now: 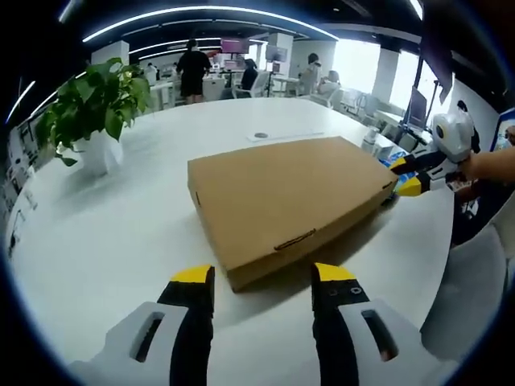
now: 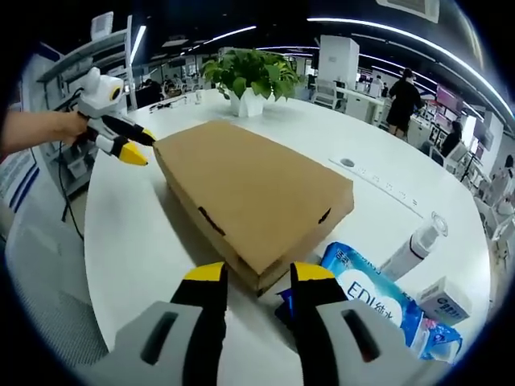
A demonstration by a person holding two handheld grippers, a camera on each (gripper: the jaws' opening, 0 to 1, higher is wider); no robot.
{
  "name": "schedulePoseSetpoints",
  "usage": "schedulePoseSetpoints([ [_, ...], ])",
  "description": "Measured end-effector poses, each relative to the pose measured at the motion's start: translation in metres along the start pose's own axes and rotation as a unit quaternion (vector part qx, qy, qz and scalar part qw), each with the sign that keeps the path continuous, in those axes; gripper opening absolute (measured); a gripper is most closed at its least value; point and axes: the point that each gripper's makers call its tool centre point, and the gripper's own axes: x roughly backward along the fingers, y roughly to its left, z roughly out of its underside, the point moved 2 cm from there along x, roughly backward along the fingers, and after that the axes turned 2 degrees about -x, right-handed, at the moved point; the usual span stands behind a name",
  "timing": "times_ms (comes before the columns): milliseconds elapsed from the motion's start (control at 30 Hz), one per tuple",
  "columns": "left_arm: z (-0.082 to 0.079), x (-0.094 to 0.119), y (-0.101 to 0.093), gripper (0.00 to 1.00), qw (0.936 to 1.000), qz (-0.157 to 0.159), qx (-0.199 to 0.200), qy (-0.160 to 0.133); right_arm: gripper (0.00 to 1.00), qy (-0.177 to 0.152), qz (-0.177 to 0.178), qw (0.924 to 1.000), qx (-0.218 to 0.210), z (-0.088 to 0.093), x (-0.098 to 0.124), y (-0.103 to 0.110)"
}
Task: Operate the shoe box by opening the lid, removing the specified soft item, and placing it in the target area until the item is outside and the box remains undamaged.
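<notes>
Left gripper (image 1: 262,277): lower centre of the left gripper view, two yellow-tipped black jaws spread apart, nothing between them. Also at upper left of the right gripper view (image 2: 138,146), held by a hand (image 2: 71,125), forearm entering from the left edge.

Right gripper (image 2: 258,275): lower centre of the right gripper view, jaws parted. Also at right edge of the left gripper view (image 1: 406,175), a hand (image 1: 481,165) behind it.
</notes>
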Motion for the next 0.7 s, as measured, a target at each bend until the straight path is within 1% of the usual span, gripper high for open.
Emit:
schedulePoseSetpoints([
  [133,0.001,0.013,-0.009,0.52,0.9999,-0.001,-0.012,-0.012,0.34,-0.010,0.003,0.9999,-0.002,0.001,0.014,0.000],
  [300,0.000,0.029,-0.021,0.56,0.9996,-0.003,-0.013,-0.025,0.38,-0.025,0.013,0.9996,-0.001,0.004,0.031,-0.004],
  [400,-0.001,0.037,-0.030,0.58,0.9992,-0.002,-0.018,-0.035,0.41,-0.027,0.028,0.9992,0.006,0.008,0.044,-0.007],
  [567,-0.003,0.047,-0.044,0.64,0.9987,0.001,-0.019,-0.048,0.47,-0.042,0.050,0.9977,-0.017,0.012,0.065,-0.013],
  [700,-0.004,0.056,-0.054,0.70,0.9980,-0.002,-0.026,-0.058,0.51,-0.052,0.073,0.9950,-0.044,0.020,0.084,-0.017],
])
